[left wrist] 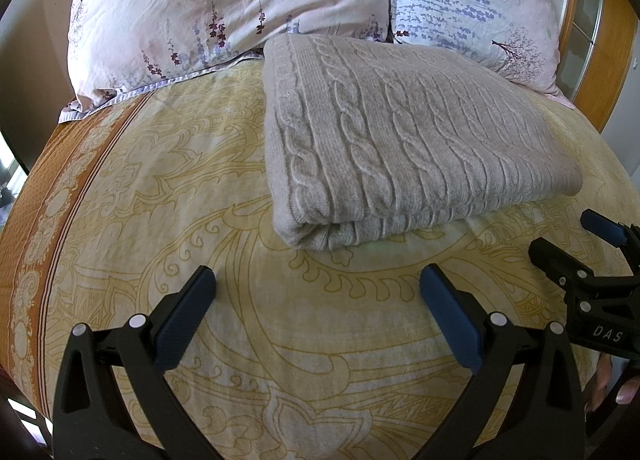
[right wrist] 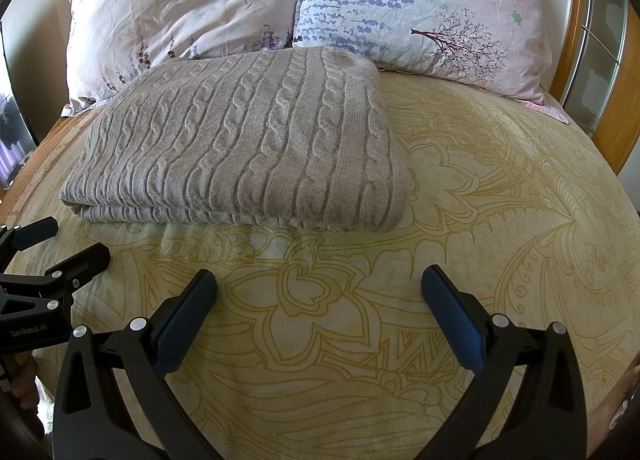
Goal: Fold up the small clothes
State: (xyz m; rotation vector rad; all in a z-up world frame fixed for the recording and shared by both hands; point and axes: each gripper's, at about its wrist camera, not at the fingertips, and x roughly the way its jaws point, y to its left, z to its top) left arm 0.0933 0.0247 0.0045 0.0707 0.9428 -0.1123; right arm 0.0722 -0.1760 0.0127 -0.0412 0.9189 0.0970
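Note:
A grey cable-knit sweater (left wrist: 400, 139) lies folded into a thick rectangle on the yellow patterned bed cover (left wrist: 168, 195); it also shows in the right wrist view (right wrist: 248, 151). My left gripper (left wrist: 318, 280) is open and empty, hovering over the cover just in front of the sweater's folded edge. My right gripper (right wrist: 320, 280) is open and empty, also in front of the sweater. The right gripper shows at the right edge of the left wrist view (left wrist: 576, 240), and the left gripper shows at the left edge of the right wrist view (right wrist: 60, 240).
Two floral pillows (left wrist: 224, 7) (left wrist: 476, 7) lie behind the sweater against a wooden headboard (left wrist: 580, 31). The cover has an orange border (left wrist: 52, 187) along its left side. In the right wrist view the pillows (right wrist: 184, 7) (right wrist: 420, 7) sit at the top.

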